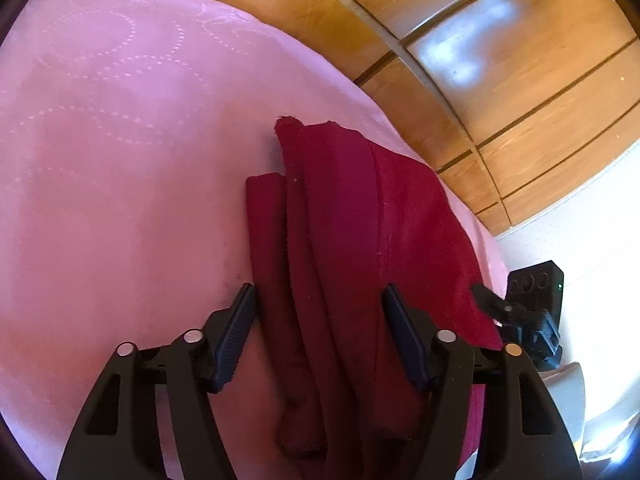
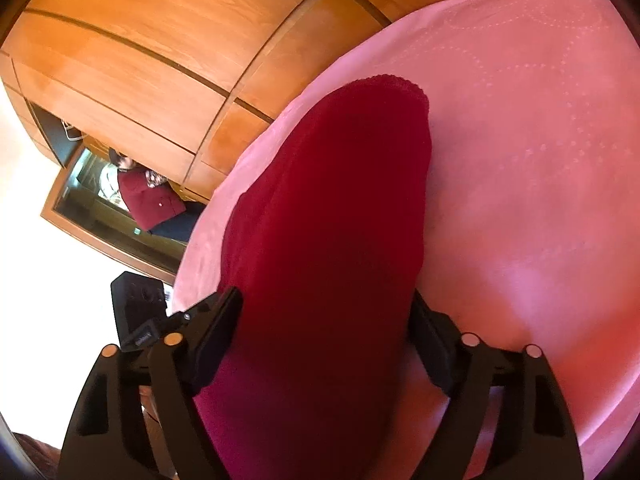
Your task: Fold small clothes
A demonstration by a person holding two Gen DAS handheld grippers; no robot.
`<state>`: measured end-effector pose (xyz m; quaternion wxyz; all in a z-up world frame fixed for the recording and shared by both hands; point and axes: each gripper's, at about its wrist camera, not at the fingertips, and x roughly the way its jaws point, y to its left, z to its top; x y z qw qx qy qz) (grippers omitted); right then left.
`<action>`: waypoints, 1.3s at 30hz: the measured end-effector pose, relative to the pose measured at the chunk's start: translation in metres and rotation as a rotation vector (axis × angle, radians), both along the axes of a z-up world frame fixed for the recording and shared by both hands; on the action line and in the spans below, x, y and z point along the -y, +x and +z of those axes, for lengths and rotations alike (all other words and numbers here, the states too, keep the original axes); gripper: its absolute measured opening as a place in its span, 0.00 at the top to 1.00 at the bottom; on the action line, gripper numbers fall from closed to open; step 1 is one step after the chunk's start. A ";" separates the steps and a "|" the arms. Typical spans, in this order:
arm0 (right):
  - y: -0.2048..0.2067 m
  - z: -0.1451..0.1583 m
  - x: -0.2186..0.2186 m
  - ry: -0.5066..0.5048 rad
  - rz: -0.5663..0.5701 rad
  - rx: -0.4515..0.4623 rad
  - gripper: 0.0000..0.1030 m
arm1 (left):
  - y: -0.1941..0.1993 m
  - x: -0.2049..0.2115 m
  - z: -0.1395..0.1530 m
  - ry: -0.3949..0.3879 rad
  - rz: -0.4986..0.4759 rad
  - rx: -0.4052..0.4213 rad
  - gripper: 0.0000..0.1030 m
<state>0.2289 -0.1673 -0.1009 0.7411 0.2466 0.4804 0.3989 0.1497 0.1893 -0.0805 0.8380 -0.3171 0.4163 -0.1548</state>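
A dark red garment (image 1: 344, 208) lies bunched in long folds on a pink bedspread (image 1: 120, 140). My left gripper (image 1: 318, 300) is open, its jaws wide apart on either side of the garment's near end, with cloth lying between the fingers. In the right wrist view the same red garment (image 2: 332, 216) fills the space between the fingers of my right gripper (image 2: 326, 304). That gripper is open too, with the cloth draped between its spread jaws. The right gripper also shows at the right edge of the left wrist view (image 1: 520, 308).
The pink bedspread (image 2: 520, 160) covers the bed. A wooden wardrobe (image 1: 500, 60) stands beyond the bed's edge. A framed mirror (image 2: 120, 200) on the left shows a reflected person in red. A white wall and floor lie beside the bed.
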 end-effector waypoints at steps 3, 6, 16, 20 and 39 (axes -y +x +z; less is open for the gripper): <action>-0.007 0.009 -0.001 -0.031 0.002 0.025 0.48 | -0.001 0.006 -0.005 -0.037 -0.029 0.027 0.58; -0.021 0.029 -0.003 -0.050 -0.002 0.091 0.58 | -0.003 0.005 -0.003 -0.079 -0.038 0.052 0.67; -0.059 0.097 0.093 -0.025 -0.167 0.295 0.60 | 0.023 0.111 0.046 -0.107 -0.230 0.160 0.68; -0.067 0.105 0.174 -0.089 -0.340 0.323 0.60 | 0.058 0.201 0.069 -0.054 -0.381 0.204 0.68; -0.108 0.061 0.264 -0.349 -0.674 0.282 0.51 | 0.058 0.331 0.075 0.382 -0.380 0.285 0.61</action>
